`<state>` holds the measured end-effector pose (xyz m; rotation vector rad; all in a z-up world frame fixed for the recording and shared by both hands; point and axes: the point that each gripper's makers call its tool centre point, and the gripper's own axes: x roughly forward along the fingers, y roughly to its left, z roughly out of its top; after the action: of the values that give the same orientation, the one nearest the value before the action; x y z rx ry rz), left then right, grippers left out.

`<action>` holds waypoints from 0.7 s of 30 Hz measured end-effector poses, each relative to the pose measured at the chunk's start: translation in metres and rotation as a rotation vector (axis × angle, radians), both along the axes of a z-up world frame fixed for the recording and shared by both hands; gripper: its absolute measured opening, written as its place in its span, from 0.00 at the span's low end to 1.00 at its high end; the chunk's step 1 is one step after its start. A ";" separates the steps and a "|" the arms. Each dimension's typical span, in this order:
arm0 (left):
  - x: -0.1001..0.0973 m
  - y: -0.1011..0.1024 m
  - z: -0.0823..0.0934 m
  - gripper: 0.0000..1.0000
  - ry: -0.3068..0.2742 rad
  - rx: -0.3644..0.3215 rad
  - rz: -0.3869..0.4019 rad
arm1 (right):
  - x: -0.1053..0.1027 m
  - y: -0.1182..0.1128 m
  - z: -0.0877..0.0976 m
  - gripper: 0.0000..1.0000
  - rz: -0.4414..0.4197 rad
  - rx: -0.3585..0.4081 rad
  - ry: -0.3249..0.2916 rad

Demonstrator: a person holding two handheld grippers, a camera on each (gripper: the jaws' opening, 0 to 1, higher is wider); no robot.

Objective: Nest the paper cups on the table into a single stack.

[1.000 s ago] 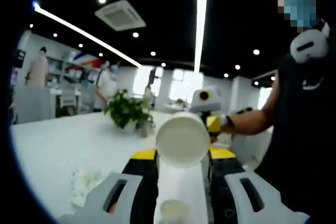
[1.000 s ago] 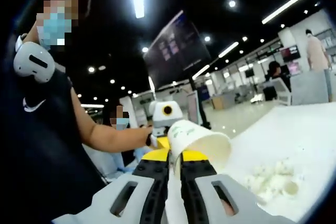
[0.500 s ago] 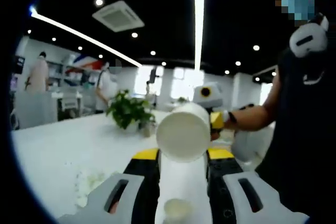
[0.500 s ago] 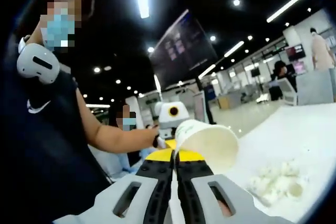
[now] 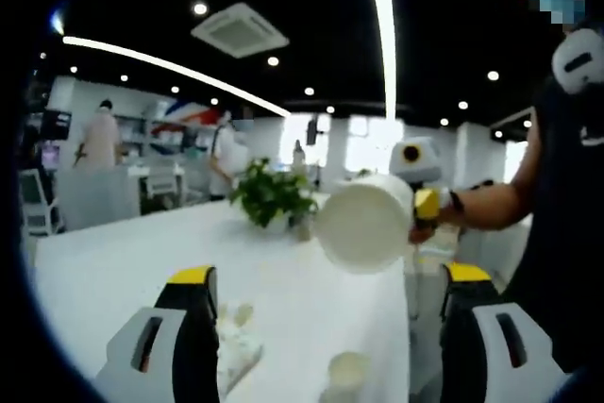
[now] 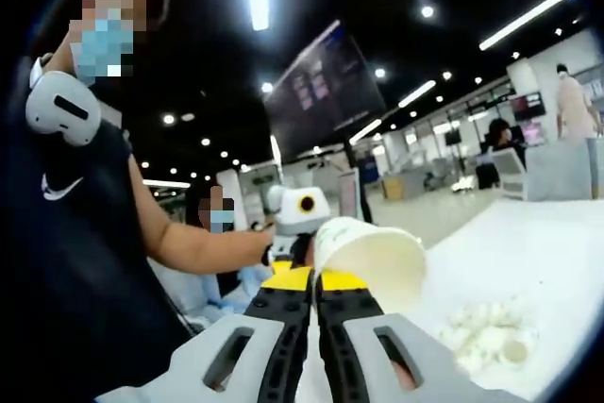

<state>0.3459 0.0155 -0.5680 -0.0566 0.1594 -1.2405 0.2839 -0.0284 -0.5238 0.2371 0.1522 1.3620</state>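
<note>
paper cup (image 6: 370,254): held off the white surface (image 6: 557,261), lying sideways with its open mouth toward the right of the right gripper view. the right gripper (image 6: 311,282) has its jaws drawn nearly together, pinching the cup at the rim wall. in the left gripper view the same cup (image 5: 366,226) presents its flat base to the camera, well ahead of that view's own jaws, with the right gripper (image 5: 421,203) behind it and the person's forearm (image 5: 491,205) leading off to the right.

left gripper (image 5: 326,285): jaws spread wide, nothing between them; it has hold of nothing.

second cup (image 5: 347,369): a small pale cup stands on the surface low in the left gripper view, between the open jaws but below them, apparently apart from them. whether it is one cup or several nested cannot be told.

other items: crumpled white paper (image 6: 491,337) lies on the surface; a potted plant (image 5: 274,197) stands farther back.

progress, as judged: one cup is lifted and not yet nested. the stacking remains to be done: the held cup must be turned and seated with the cup on the surface.
</note>
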 end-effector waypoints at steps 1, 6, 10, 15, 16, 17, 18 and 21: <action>-0.001 0.000 0.000 0.99 0.001 0.001 -0.004 | 0.000 -0.001 0.001 0.00 -0.001 0.000 0.000; 0.001 0.005 -0.011 0.99 -0.003 0.074 0.037 | 0.006 -0.005 0.003 0.00 -0.020 -0.035 -0.010; 0.008 0.019 -0.024 0.99 0.015 0.131 0.098 | 0.010 -0.008 0.006 0.00 -0.038 -0.091 -0.043; 0.012 0.036 -0.034 0.99 0.021 0.166 0.160 | 0.015 -0.012 0.018 0.00 -0.053 -0.144 -0.077; 0.014 0.039 -0.035 0.99 0.024 0.163 0.176 | 0.016 -0.013 0.020 0.00 -0.053 -0.150 -0.082; 0.014 0.044 -0.036 0.99 0.030 0.164 0.198 | 0.018 -0.014 0.023 0.00 -0.057 -0.160 -0.094; 0.015 0.048 -0.038 0.99 0.029 0.171 0.214 | 0.019 -0.015 0.025 0.00 -0.060 -0.169 -0.100; 0.020 0.063 -0.049 0.99 0.010 0.220 0.280 | 0.020 -0.017 0.028 0.00 -0.054 -0.215 -0.127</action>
<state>0.3664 0.0785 -0.6171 0.1024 0.2861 -0.9379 0.3040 -0.0450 -0.4959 -0.0256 0.1835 1.2916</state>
